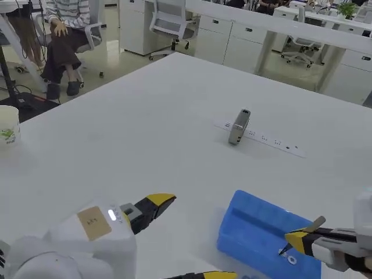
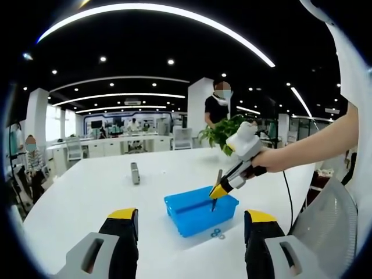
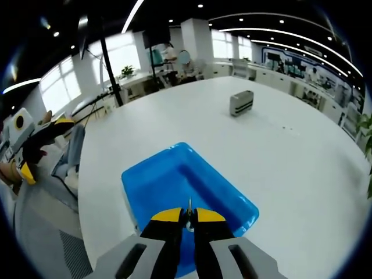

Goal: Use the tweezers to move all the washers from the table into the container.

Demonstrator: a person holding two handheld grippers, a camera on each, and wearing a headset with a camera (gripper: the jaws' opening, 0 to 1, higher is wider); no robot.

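Your right gripper (image 1: 299,241) is at the near right of the table (image 1: 145,133). Its jaws are pressed together on the tweezers (image 1: 314,224), pinching them partway along their length. The tweezers slant down to the left, and their tips reach into the blue container (image 1: 250,224). In the right gripper view, the yellow-tipped jaws of your right gripper (image 3: 189,216) meet on the thin tweezers (image 3: 189,204), right over the open inside of the container (image 3: 168,174).

In the head view, a washer (image 1: 292,260) shows just beside the tweezers' tips against the blue. You cannot tell from here whether the tips hold it or it lies in the container.

In the left gripper view, a few loose washers (image 2: 218,234) lie on the table, just beside the near right corner of the container (image 2: 195,214). Your right gripper (image 2: 224,187) is above that container with the tweezers (image 2: 215,195) pointing down into it.

Your left gripper (image 1: 200,235) is at the near left, just left of the container, with its jaws spread wide and nothing between them. Its own view shows the two jaws well apart (image 2: 190,244).

Farther out, mid-table, a small grey device (image 1: 239,126) sits at the left end of a white strip (image 1: 273,141). A paper cup (image 1: 7,125) stands at the table's left edge.
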